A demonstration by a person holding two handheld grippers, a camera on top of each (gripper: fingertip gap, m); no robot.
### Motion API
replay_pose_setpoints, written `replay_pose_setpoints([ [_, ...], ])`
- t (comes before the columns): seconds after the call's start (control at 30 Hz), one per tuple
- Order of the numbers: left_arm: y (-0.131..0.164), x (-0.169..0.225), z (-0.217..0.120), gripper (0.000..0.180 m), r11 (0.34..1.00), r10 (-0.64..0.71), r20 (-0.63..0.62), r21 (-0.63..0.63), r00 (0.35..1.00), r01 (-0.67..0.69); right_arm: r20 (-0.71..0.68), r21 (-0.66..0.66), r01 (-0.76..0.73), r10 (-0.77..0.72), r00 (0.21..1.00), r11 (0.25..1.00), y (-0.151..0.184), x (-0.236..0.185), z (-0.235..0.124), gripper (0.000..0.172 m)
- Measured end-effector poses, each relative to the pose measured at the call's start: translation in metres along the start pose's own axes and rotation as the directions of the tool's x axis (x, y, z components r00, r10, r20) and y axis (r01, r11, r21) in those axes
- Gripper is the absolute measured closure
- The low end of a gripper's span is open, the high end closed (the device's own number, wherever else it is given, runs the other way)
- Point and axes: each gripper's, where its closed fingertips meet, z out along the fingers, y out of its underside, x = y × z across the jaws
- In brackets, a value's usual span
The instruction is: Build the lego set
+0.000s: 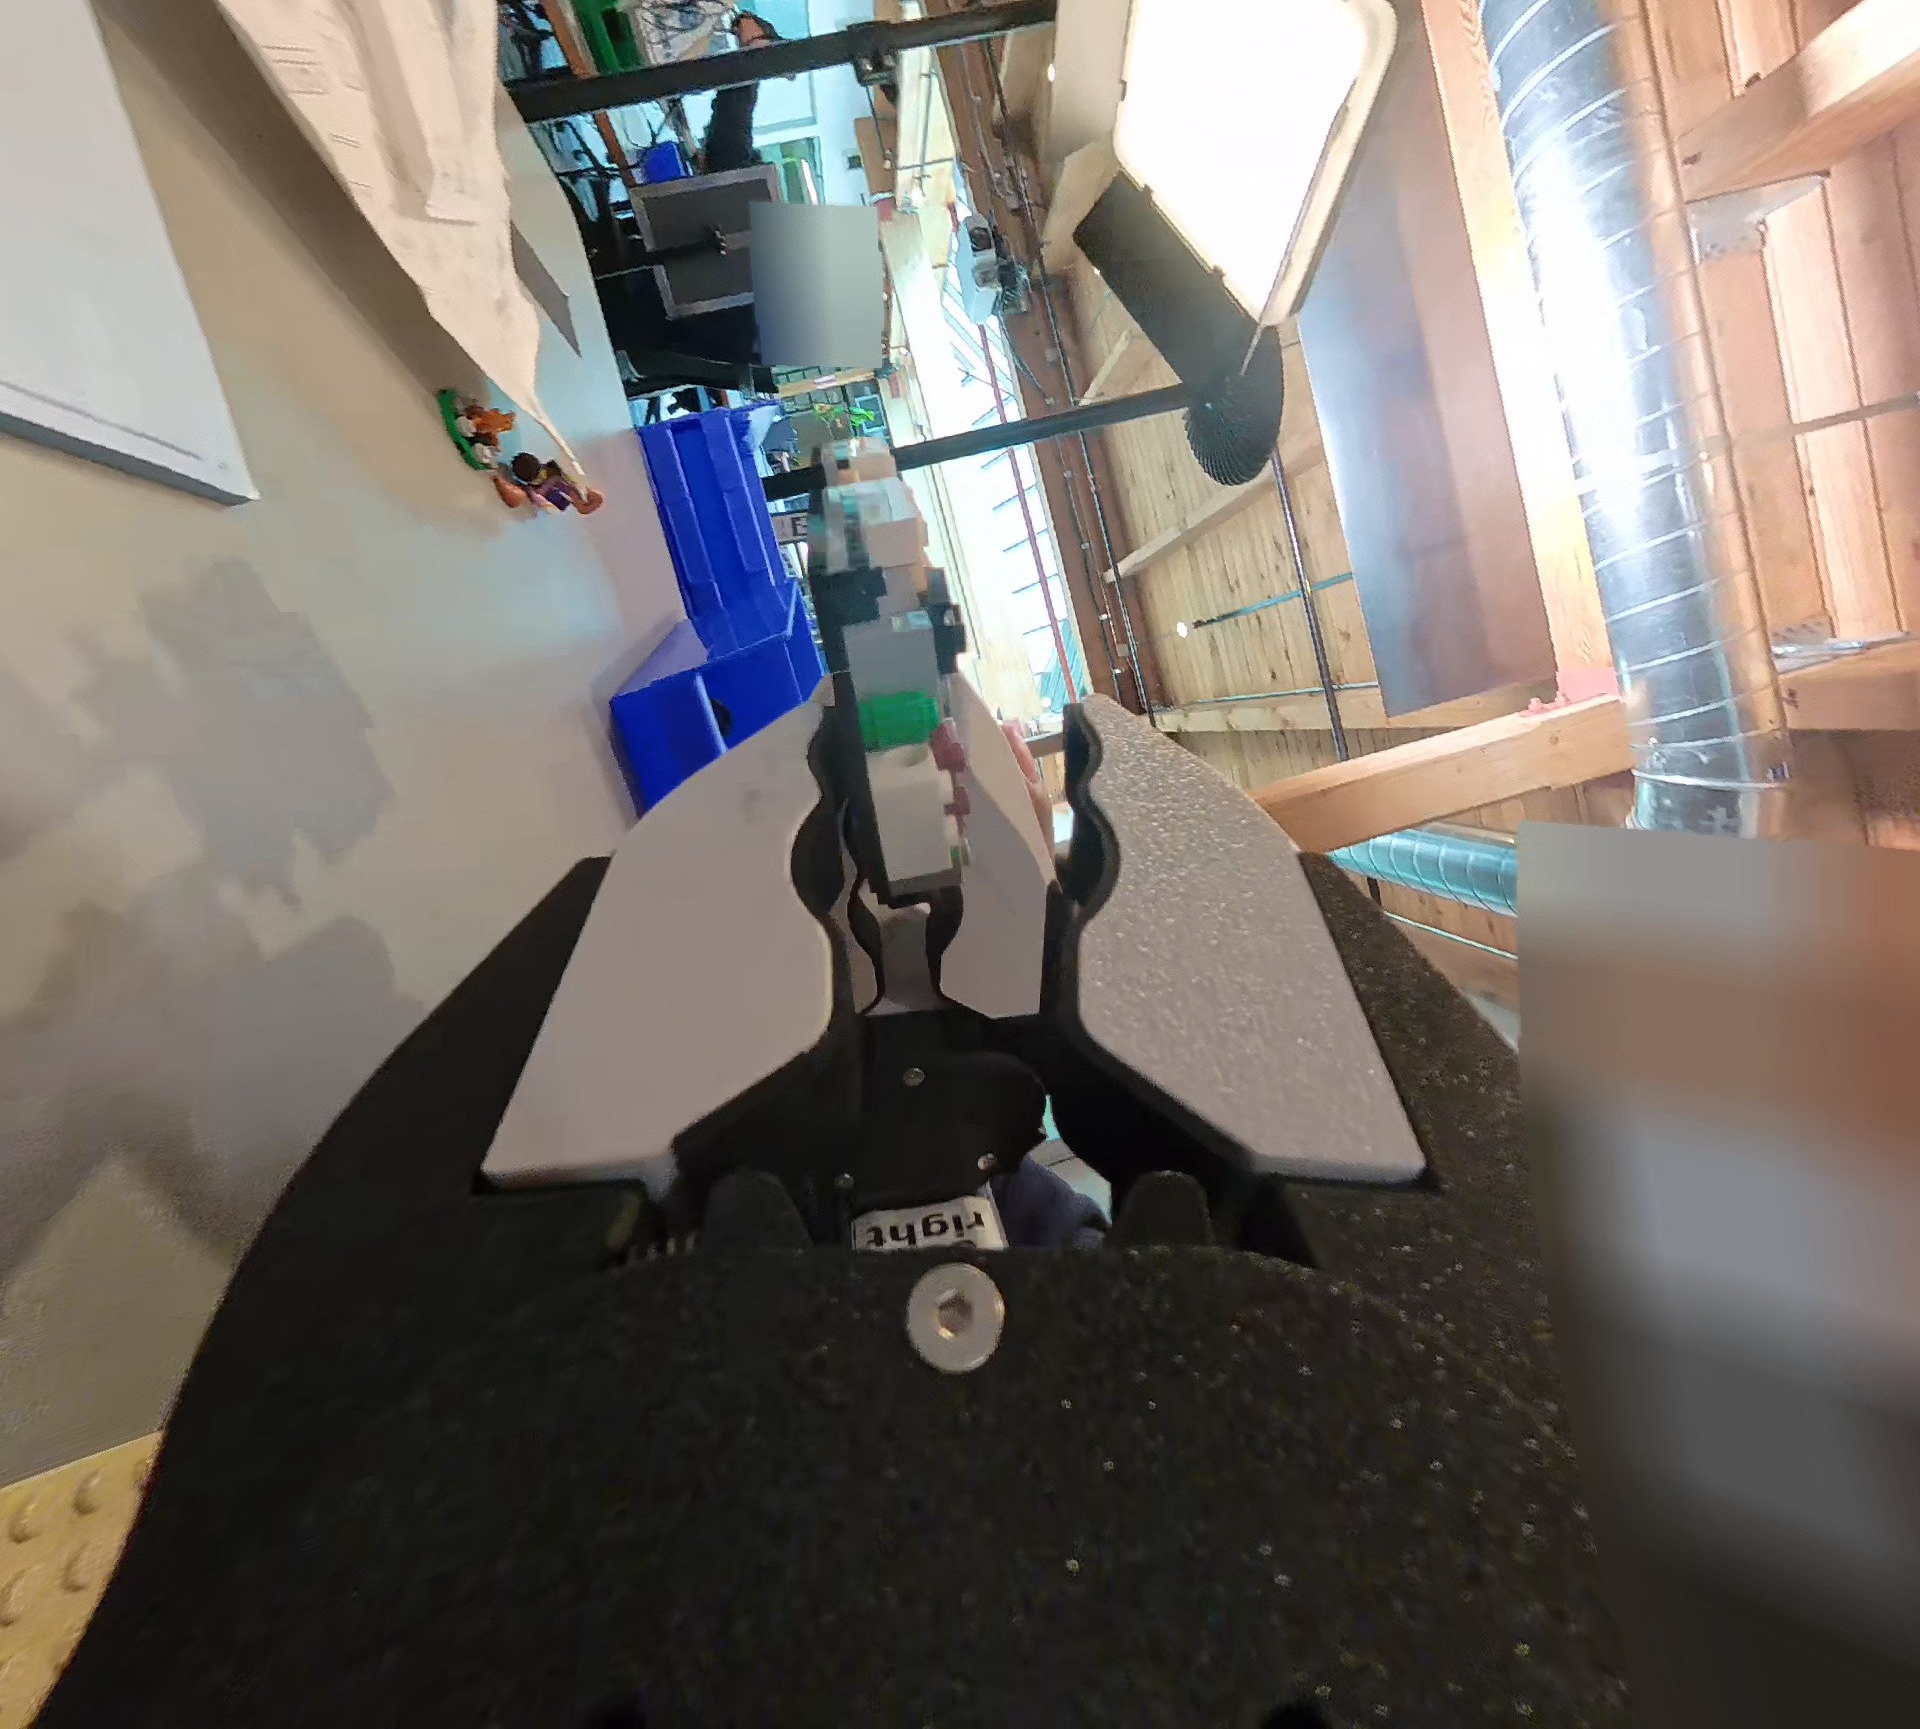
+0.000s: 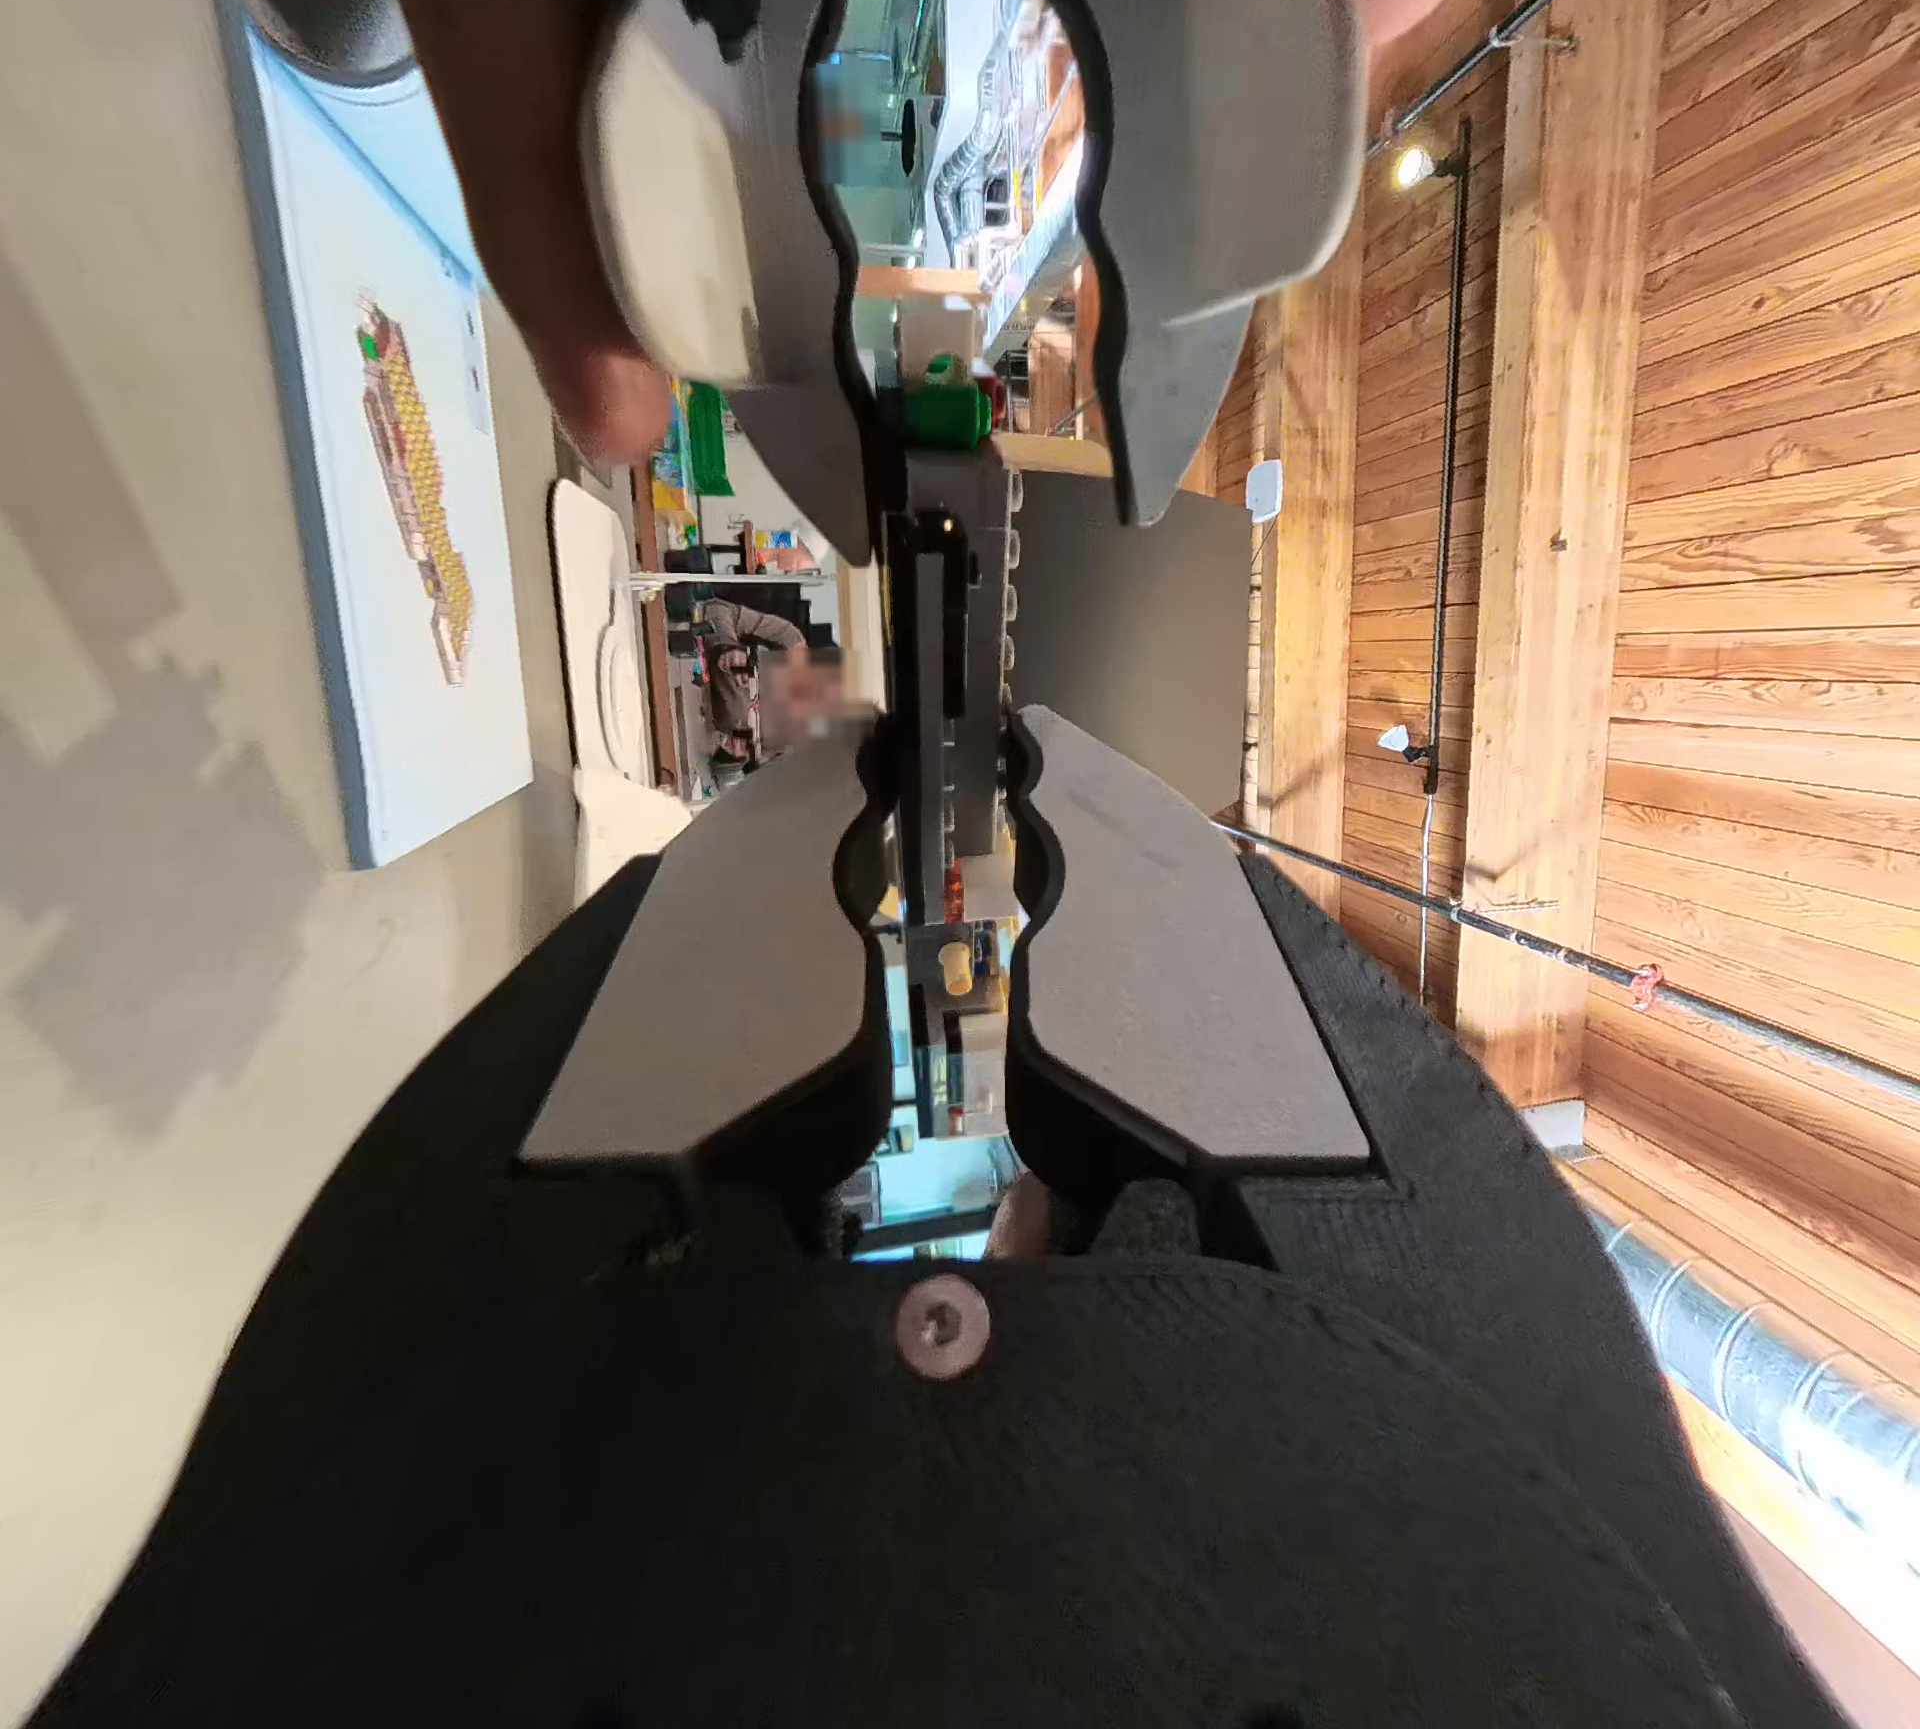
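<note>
The right gripper (image 2: 945, 744) is clamping a grey-and-black toy brick model (image 2: 935, 630), both pads pressing its sides, up in the air beside the worktop (image 1: 364, 640). The left gripper (image 1: 956, 708) is straddling the model's green-brick end, its fingers spread wide and one pad standing clearly apart.

Warm wooden plank walls (image 2: 1714, 640) line the right, with a silver ventilation duct (image 1: 1621, 329) running along them. A bright panel lamp (image 1: 1236, 79) glows far off, above blue bins (image 1: 717, 599) by the pale table (image 1: 312, 744).
</note>
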Motion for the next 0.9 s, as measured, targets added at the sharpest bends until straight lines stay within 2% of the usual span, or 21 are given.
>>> replay_pose_setpoints([
  [0.33,-0.005,0.032,-0.006,0.126,0.999,0.037,-0.072,0.004,0.997,-0.037,0.016,0.02,-0.037,0.037,0.999,0.999,0.014,0.031,0.015,0.152],
  [0.5,-0.012,0.039,-0.014,0.115,0.999,0.034,-0.051,0.035,0.998,-0.032,0.035,0.041,-0.039,0.038,0.999,0.998,0.02,0.053,0.025,0.152],
  [0.7,-0.02,0.043,-0.024,0.113,0.994,-0.017,-0.018,0.105,1.0,0.018,0.089,0.059,-0.011,0.006,0.996,0.998,0.027,0.086,0.039,0.152],
  [0.9,-0.028,0.067,-0.022,0.114,0.992,-0.003,-0.02,0.126,1.0,0.006,0.132,0.055,0.0,-0.007,0.991,0.998,0.029,0.102,0.046,0.152],
])
